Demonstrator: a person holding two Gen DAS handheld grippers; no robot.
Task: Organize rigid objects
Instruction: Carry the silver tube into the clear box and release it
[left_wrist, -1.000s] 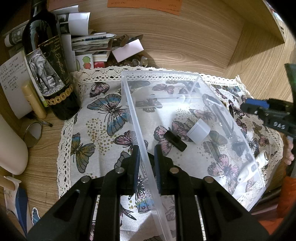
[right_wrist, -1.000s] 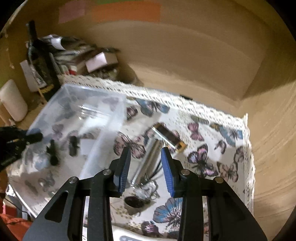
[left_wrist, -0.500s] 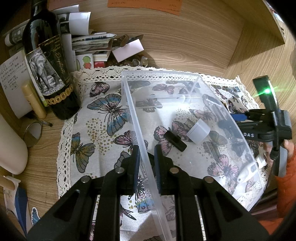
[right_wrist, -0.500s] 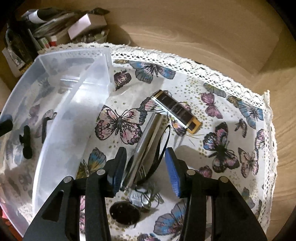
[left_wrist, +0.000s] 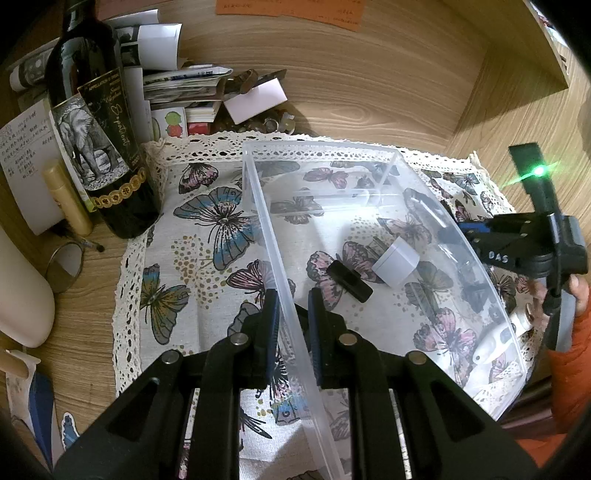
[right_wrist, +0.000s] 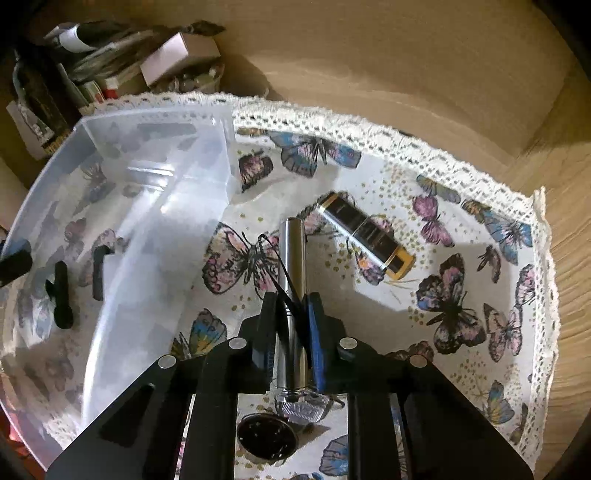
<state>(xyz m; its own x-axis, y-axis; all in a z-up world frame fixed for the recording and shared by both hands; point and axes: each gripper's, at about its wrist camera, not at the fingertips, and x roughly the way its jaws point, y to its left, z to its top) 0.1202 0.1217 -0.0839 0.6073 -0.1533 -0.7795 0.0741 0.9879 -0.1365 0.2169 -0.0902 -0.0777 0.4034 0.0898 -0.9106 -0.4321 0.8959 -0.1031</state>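
Observation:
A clear plastic bin (left_wrist: 280, 295) stands on a butterfly-print cloth (left_wrist: 207, 236). My left gripper (left_wrist: 291, 299) straddles the bin's near wall, its fingers close to it on both sides. Inside the bin lie a black clip (left_wrist: 349, 280) and a white cap (left_wrist: 395, 264). In the right wrist view my right gripper (right_wrist: 291, 306) is closed around a silver metal tube (right_wrist: 291, 251) with a black cord, on the cloth beside the bin (right_wrist: 155, 206). A black and gold case (right_wrist: 365, 236) lies just beyond the tube.
A dark wine bottle (left_wrist: 99, 147), a stack of papers and boxes (left_wrist: 184, 92) and a cream tube (left_wrist: 68, 199) stand at the back left. A round dark lid (right_wrist: 266, 435) lies under my right gripper. Wooden walls (left_wrist: 369, 92) enclose the back and right.
My right gripper moved down and forward over the silver tube and its fingers closed on it. My left gripper and the bin stayed still.

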